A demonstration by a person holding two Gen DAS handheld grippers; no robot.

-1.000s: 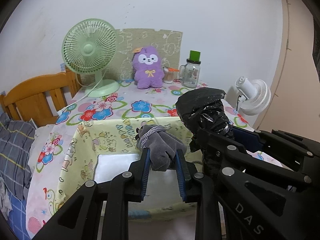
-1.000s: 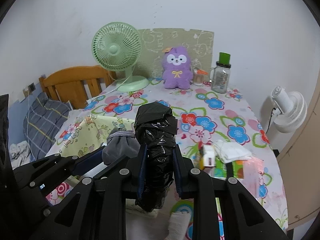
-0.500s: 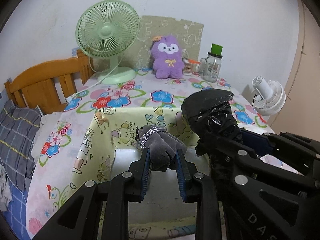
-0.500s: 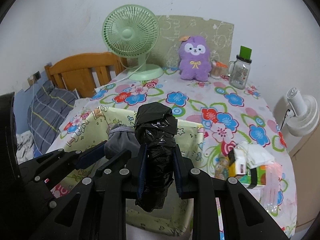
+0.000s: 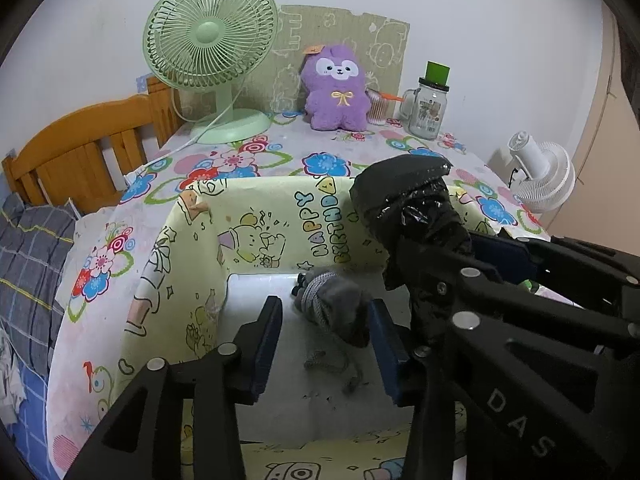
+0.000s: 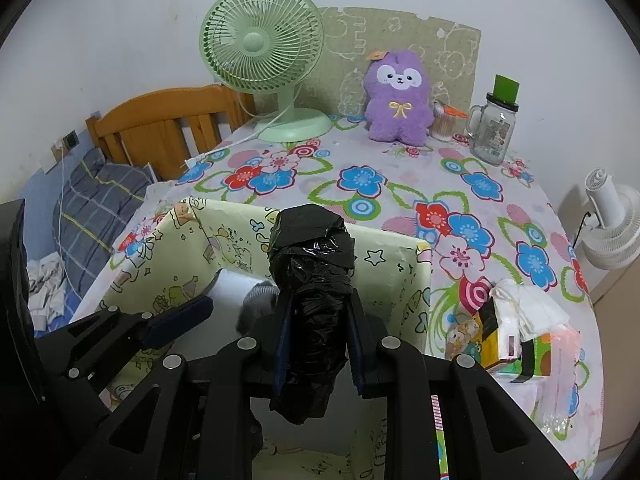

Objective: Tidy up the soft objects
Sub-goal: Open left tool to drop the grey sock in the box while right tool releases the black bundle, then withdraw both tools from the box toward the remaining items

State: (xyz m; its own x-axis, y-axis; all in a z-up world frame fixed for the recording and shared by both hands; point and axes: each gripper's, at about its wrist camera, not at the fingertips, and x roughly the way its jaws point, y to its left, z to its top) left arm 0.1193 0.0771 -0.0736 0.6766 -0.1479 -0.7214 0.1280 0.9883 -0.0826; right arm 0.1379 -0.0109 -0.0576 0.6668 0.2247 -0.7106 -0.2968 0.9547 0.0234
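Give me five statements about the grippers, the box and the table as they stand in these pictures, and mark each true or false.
1. The right gripper is clamped on a black plastic-wrapped bundle. True.
2. The left gripper is squeezing the grey glove. False: its jaws have just been opening, and the glove sits loose between them inside the box.
3. The box is lined with yellow birthday-print paper. True.
4. The purple plush toy lies inside the box. False: it stands at the back of the table, beside the green fan.
5. The glass jar has a red lid. False: its top is green.
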